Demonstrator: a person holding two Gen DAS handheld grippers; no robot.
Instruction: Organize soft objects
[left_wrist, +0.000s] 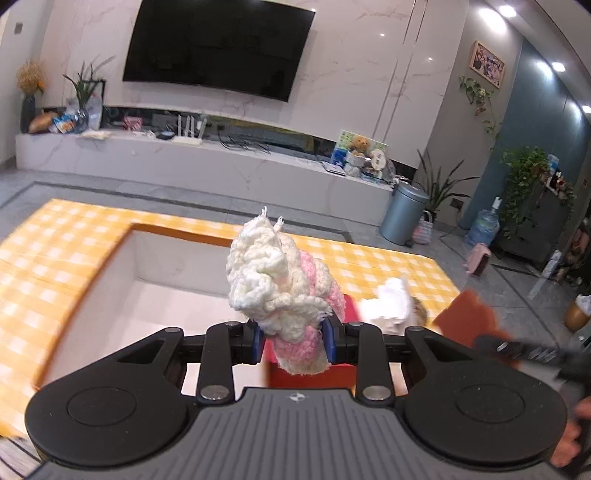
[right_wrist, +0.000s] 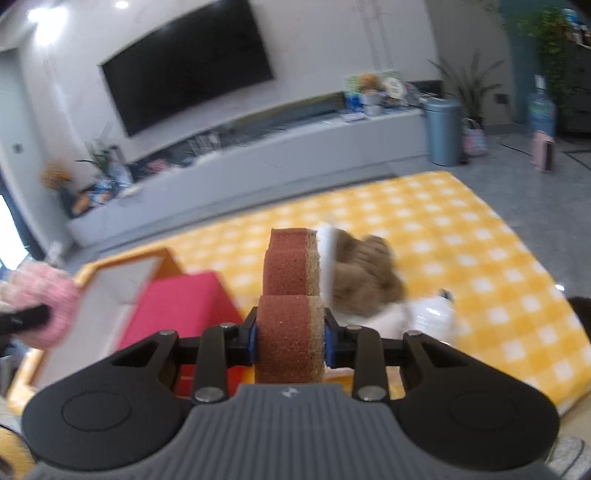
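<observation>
Now, left gripper clamped on knitted toy — right gripper clamped on sponge, above checked cloth

A big black TV hangs on the white wall at 12 o'clock. Under it runs a long white shelf. A vase of yellow flowers stands at 10 o'clock on the shelf. A round blue-gray trash can sits on the gray floor at 2 o'clock, with a blue water jug near it. A leafy green plant grows at 3 o'clock.
</observation>
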